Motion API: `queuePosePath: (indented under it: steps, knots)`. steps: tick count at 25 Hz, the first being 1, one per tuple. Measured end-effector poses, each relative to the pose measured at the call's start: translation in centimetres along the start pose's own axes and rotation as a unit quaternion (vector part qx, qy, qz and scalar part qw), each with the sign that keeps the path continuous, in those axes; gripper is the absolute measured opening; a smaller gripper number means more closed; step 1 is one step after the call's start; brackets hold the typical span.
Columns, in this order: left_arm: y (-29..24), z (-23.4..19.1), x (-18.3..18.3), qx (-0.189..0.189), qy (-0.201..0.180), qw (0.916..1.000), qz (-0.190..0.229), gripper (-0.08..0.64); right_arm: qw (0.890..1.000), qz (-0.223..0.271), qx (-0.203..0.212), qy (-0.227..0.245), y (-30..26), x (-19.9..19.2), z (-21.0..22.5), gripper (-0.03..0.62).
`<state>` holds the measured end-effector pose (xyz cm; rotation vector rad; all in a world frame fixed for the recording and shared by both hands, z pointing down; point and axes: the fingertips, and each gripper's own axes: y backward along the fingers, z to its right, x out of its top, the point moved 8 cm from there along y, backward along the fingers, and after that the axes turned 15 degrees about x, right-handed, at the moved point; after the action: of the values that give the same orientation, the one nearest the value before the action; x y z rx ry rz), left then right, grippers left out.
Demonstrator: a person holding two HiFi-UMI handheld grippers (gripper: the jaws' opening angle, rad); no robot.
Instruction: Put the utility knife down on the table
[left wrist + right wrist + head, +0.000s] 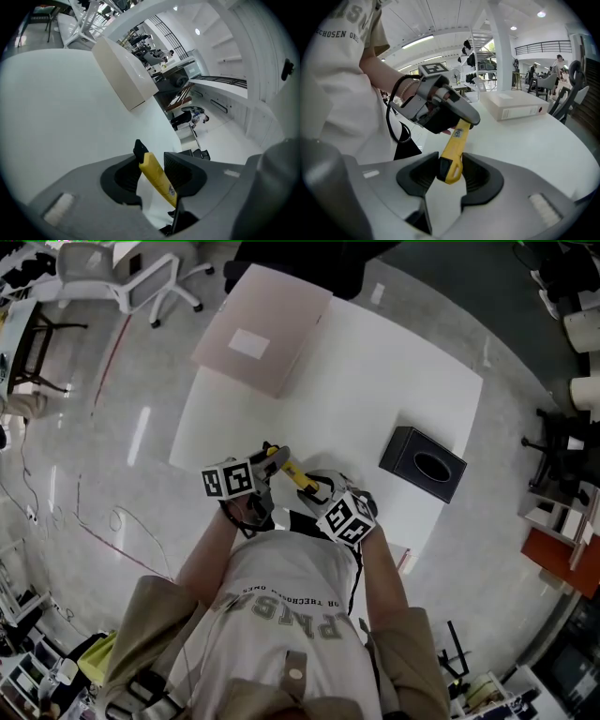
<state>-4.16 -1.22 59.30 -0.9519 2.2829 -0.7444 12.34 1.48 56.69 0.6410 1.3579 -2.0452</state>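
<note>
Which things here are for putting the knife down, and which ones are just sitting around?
For the job:
- utility knife, between both grippers' jaws
- right gripper
- left gripper
- white table

Just lying about:
- black box with an oval opening, on the table
- beige box, on the table
- white office chair, on the floor

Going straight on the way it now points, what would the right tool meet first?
Most likely the left tool: it sits straight ahead of the right tool, around the far end of the yellow utility knife that the right tool grips. Their spacing is hard to judge.
</note>
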Motion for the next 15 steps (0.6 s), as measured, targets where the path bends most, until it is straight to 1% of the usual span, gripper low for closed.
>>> queuePosePath:
  steps: [4, 6, 8, 12, 15]
  knots:
    - [0.0, -0.2, 0.2, 0.011, -0.036, 0.9993, -0.005, 0.164, 1.000, -0.005, 0.006, 0.001, -0.3, -0.1, 0.3, 0.160]
    - [-0.2, -0.3, 0.4, 0.010, -0.043, 0.9990, -0.007, 0.166, 1.000, -0.005, 0.007, 0.003, -0.5, -0.1, 0.6, 0.160]
    - [-0.1, -0.7, 0.7, 0.009, -0.029, 0.9995, -0.006, 0.164, 1.000, -0.003, 0.007, 0.005, -0.6, 0.0, 0.8, 0.160]
    - [0.3, -1.7, 1.3, 0.013, 0.015, 0.9998, 0.009, 0.156, 1.000, 0.002, 0.007, 0.008, -0.8, 0.3, 0.8, 0.160]
    - [0.5, -2.3, 1.5, 0.018, 0.031, 0.9993, 0.013, 0.149, 1.000, 0.004, 0.008, 0.006, -1.1, 0.3, 0.9, 0.160]
